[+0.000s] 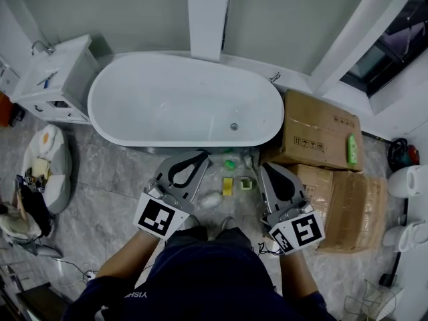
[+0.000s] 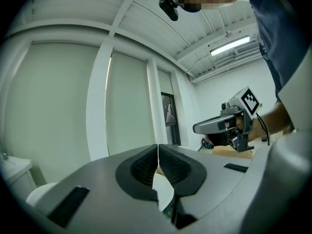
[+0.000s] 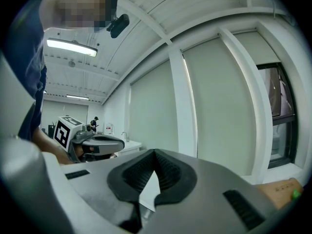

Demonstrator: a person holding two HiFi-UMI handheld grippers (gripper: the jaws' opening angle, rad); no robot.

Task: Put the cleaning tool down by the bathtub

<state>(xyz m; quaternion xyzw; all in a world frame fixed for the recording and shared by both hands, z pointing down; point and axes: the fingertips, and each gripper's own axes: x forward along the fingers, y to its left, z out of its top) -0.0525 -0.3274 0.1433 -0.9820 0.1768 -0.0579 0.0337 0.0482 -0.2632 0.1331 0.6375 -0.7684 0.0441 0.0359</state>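
Head view: one bathtub (image 1: 167,102), two cardboard boxes (image 1: 321,136) at its right end, and my two grippers before it, left gripper (image 1: 203,154) and right gripper (image 1: 262,168). One small yellow cleaning tool (image 1: 228,185) lies on the floor (image 1: 114,179) beside the bathtub, too small to make out. Left gripper view: jaws clenched, empty. Right gripper view: likewise.

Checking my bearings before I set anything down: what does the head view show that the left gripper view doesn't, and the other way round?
Only the head view: the inside of the bathtub with its drain, the small yellow and green items on the floor beside it, and the green bottle.

Only the left gripper view: the ceiling strip light, and the left hand-held gripper with its jaws together and nothing between them.

Both: the right hand-held gripper and the cardboard box.
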